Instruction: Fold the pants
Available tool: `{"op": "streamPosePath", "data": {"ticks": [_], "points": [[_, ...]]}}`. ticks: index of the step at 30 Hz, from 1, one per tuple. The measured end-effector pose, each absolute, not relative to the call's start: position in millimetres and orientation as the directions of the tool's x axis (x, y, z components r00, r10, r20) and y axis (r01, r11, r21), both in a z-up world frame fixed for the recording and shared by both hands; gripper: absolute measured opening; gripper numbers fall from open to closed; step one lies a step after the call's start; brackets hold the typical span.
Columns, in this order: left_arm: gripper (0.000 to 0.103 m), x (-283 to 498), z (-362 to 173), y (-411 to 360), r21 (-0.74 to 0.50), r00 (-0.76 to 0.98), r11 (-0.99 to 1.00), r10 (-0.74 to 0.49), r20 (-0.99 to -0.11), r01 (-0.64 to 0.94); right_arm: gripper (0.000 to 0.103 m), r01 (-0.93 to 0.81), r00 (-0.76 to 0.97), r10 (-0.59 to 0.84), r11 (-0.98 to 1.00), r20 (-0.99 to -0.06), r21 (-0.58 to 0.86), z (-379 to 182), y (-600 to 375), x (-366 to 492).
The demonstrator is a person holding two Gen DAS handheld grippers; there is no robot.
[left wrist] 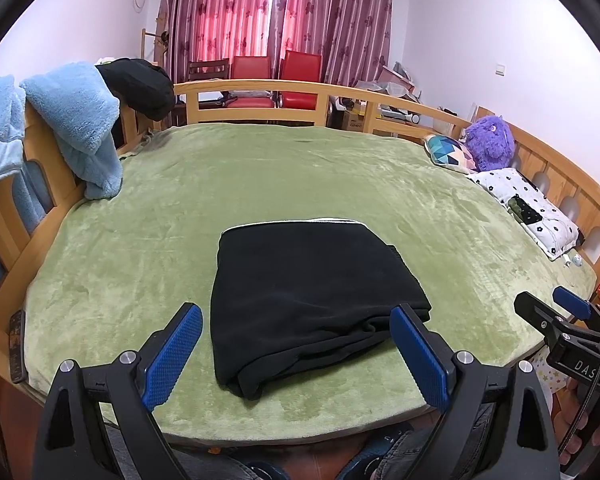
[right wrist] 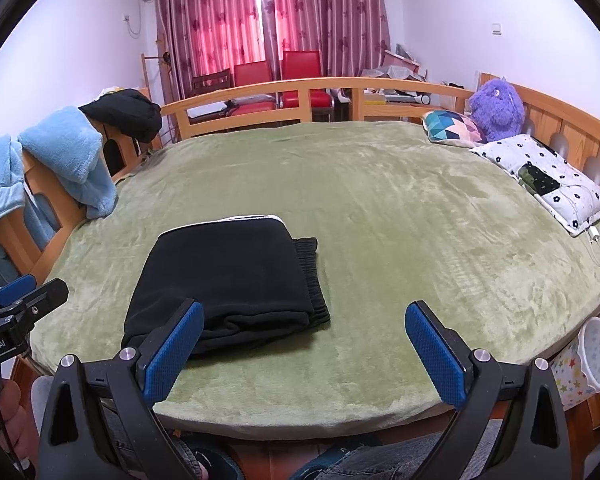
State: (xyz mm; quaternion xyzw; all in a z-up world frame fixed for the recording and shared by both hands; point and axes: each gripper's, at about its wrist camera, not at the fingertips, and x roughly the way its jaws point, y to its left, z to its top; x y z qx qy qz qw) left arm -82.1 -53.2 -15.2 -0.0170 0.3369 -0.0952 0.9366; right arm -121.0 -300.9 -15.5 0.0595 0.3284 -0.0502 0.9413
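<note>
The black pants (left wrist: 304,296) lie folded into a compact rectangle on the green bed cover (left wrist: 260,184), near the front edge; they also show in the right wrist view (right wrist: 228,280). My left gripper (left wrist: 296,320) is open and empty, held just in front of the folded pants. My right gripper (right wrist: 304,316) is open and empty, to the right of the pants, above the bed cover (right wrist: 400,220). The right gripper also shows at the right edge of the left wrist view (left wrist: 556,308), and the left gripper at the left edge of the right wrist view (right wrist: 24,292).
A wooden bed rail (left wrist: 260,88) rings the bed. Blue fleece (left wrist: 76,120) and a dark garment (left wrist: 140,84) hang on the left rail. A purple plush toy (left wrist: 490,144), patterned cushion (left wrist: 448,152) and floral pillow (left wrist: 532,208) lie at the right. Red chairs (left wrist: 276,76) stand behind.
</note>
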Motion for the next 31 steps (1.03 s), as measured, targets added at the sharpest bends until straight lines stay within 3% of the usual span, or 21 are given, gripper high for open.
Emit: {"op": "streamPosePath", "data": {"ticks": [31], "points": [[0.095, -84.7, -12.4, -52.1, -0.102, 0.759, 0.982, -0.185, -0.625, 0.156, 0.1, 0.125, 0.778, -0.046, 0.989, -0.627, 0.082, -14.6, -294.9, -118.8]]}}
